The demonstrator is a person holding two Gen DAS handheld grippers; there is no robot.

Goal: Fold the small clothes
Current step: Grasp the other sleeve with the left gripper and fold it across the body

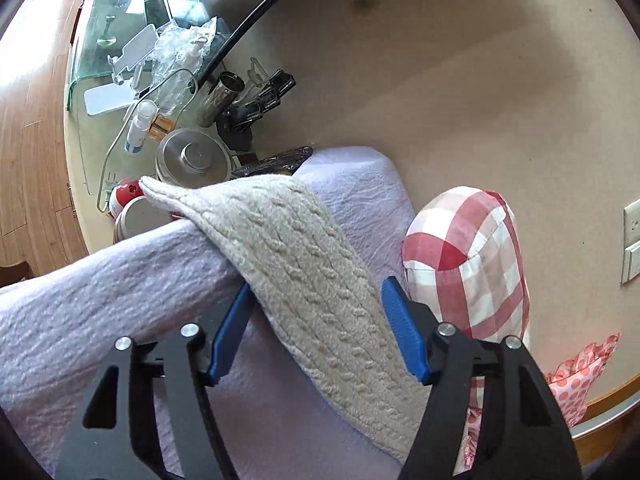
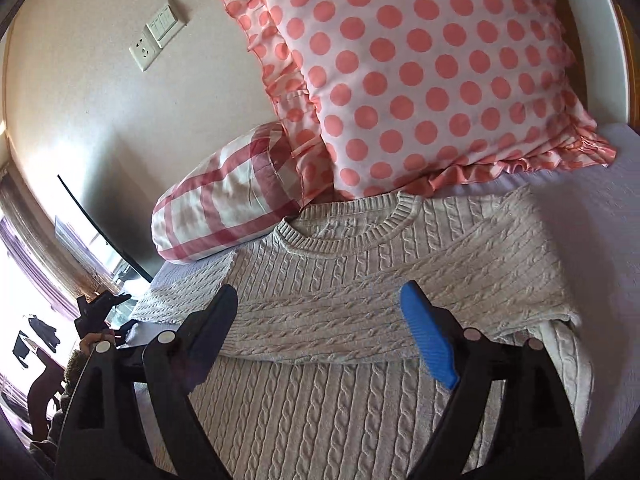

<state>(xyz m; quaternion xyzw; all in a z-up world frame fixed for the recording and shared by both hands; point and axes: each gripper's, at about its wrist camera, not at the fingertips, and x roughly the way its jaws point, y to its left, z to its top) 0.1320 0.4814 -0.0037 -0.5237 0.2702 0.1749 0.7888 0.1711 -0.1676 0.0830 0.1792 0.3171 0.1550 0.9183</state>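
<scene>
Closest in the left wrist view, the left hand-held gripper (image 1: 316, 330) stands spread, its blue fingers (image 1: 402, 330) on either side of a cream cable-knit sleeve (image 1: 304, 264) without visibly pressing it; the sleeve runs between them and on away, up and to the left, its cuff end (image 1: 150, 186) hanging out past the edge of the lilac bedspread (image 1: 120, 276). So the sleeve's long axis lies nearly along the line of this gripper's fingers, and a closing of the jaws would take it across its width. In the right wrist view the right hand-held gripper (image 2: 320, 320) is also spread and holds nothing, hovering over the body of the sweater (image 2: 320, 400), which lies flat on the bed with its neckline (image 2: 348, 232) pointing away toward the pillows. The other sleeve (image 2: 440, 280) is already folded across the chest, a band running crosswise to the fingers just ahead of them. By my judgement the left one is the nearer to the work that remains: the loose sleeve lies within its jaws, and would be carried sideways over the chest. Farther off sit a red-checked bolster (image 2: 224, 204) touching the collar's left side, and a polka-dot pillow (image 2: 420, 72) behind it. Beyond the bed's edge, the left view shows a cluttered counter (image 1: 92, 152) against the wall.
</scene>
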